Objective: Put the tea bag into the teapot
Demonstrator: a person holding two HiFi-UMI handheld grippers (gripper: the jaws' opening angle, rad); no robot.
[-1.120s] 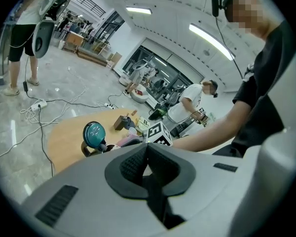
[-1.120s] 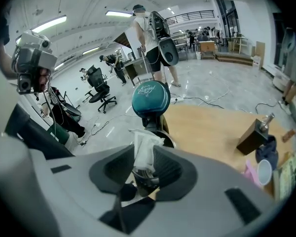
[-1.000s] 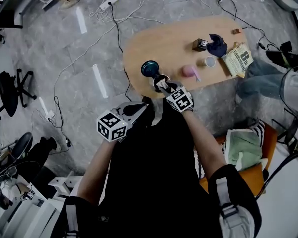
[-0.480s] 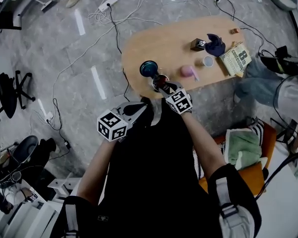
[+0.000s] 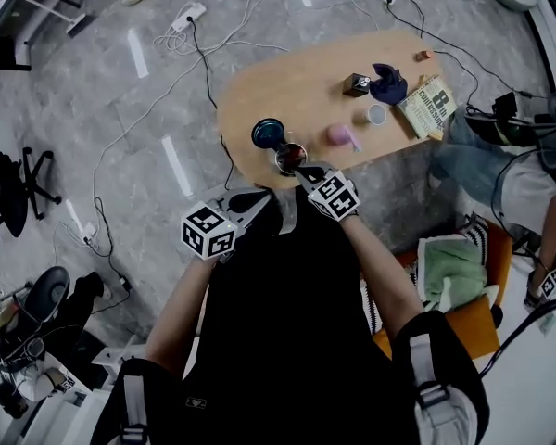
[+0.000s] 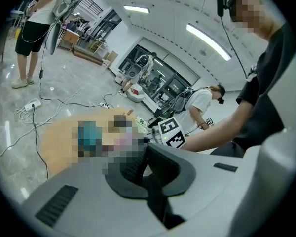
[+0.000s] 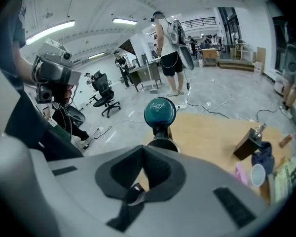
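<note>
- Now, the right claw [image 7: 138, 181] is sitting pressed together, its jaws having just been closing. A small pale speck is showing at the tips, too small to identify.
- It is hovering just on the near side of the dark teapot [image 5: 289, 158], which is standing at the near edge of the tabletop [image 5: 306, 77].
- Something reddish is showing in the teapot's open mouth; whether it is the tea bag I cannot tell.
- A teal round object [image 5: 267, 133] is sitting just beside the teapot, on its far left.
- The left claw [image 6: 150, 179] is hanging nearer and to the left, off the tabletop, pressed together on nothing.
- Farther right, a pink item [image 5: 338, 135], a white cup [image 5: 377, 114] and a booklet [image 5: 426, 107] are resting on the tabletop.
</note>
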